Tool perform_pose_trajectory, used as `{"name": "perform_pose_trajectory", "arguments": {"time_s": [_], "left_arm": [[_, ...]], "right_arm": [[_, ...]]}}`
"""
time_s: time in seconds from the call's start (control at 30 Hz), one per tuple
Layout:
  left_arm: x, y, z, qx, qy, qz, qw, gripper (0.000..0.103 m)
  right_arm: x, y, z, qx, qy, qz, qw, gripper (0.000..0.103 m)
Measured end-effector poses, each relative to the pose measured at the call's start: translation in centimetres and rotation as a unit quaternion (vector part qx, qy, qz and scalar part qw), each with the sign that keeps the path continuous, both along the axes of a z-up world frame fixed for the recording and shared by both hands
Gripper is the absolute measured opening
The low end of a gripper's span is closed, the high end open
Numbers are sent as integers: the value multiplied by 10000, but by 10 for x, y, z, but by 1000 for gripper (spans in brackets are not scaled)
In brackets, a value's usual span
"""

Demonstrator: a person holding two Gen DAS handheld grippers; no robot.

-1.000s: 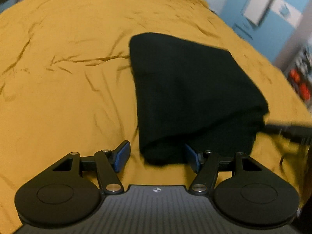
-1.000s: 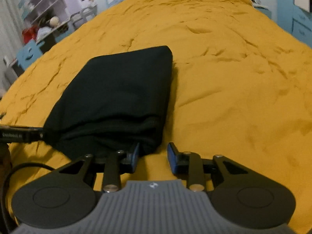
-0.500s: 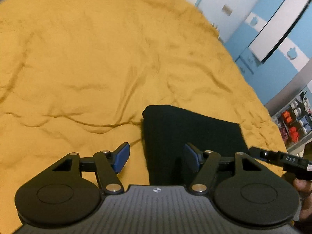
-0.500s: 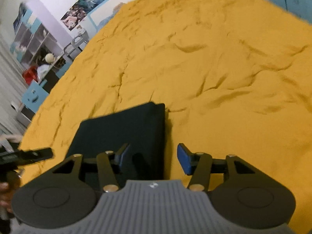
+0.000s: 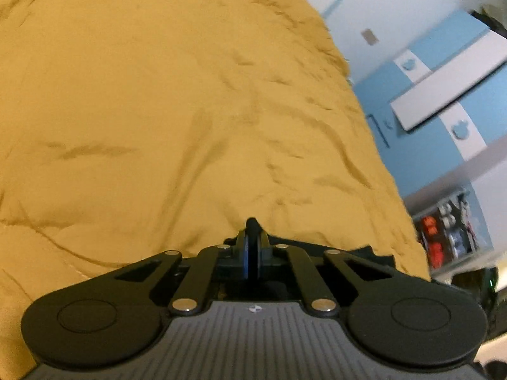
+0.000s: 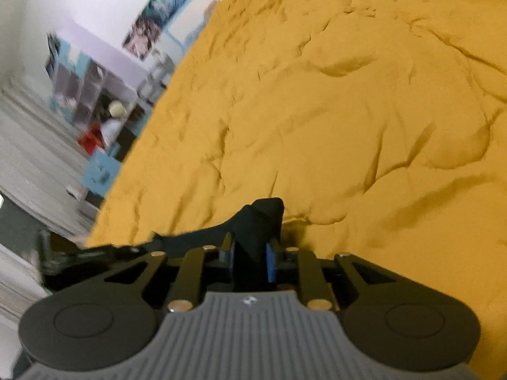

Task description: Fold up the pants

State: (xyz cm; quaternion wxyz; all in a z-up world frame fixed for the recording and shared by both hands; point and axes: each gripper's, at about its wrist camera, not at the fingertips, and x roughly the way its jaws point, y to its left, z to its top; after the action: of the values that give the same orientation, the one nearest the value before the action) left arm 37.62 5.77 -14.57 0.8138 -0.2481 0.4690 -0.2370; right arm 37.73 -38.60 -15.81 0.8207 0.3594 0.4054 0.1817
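Observation:
The black pants [image 6: 259, 218] lie folded on the mustard bedspread [image 6: 348, 110], mostly hidden under both grippers. My right gripper [image 6: 250, 259] is shut on a bunched edge of the pants, which sticks up between its blue pads. My left gripper [image 5: 252, 253] is shut on a thin edge of the pants [image 5: 252, 225], with only a small black nub showing above the pads. A strip of the pants [image 5: 317, 247] runs to the right behind its fingers.
The bedspread [image 5: 158, 110] fills both views. Blue and white cabinets [image 5: 443, 95] and a shelf with red items [image 5: 443, 243] stand past the bed's right side. A shelving unit [image 6: 95, 95] stands past the left side.
Both grippers have moved in over the near edge of the pants and closed on it. Their jaws were open half a second ago. The pants have dropped almost out of view.

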Motion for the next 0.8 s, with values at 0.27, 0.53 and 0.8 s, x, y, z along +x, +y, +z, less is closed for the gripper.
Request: {"name": "perform_pose_trajectory", "arguments": {"time_s": [0.27, 0.53, 0.8], "left_arm": [[-38, 21, 16, 115, -37, 53, 9999, 57], [-93, 16, 16, 85, 100, -646, 9978, 38], [-128, 13, 21, 785, 233, -1522, 9850, 41]], "right_arm": [[-32, -1, 13, -427, 77, -192, 9989, 44], [-89, 6, 37, -798, 267, 492, 9952, 43], [-121, 19, 42, -1226, 643, 1309, 9817, 28]]}}
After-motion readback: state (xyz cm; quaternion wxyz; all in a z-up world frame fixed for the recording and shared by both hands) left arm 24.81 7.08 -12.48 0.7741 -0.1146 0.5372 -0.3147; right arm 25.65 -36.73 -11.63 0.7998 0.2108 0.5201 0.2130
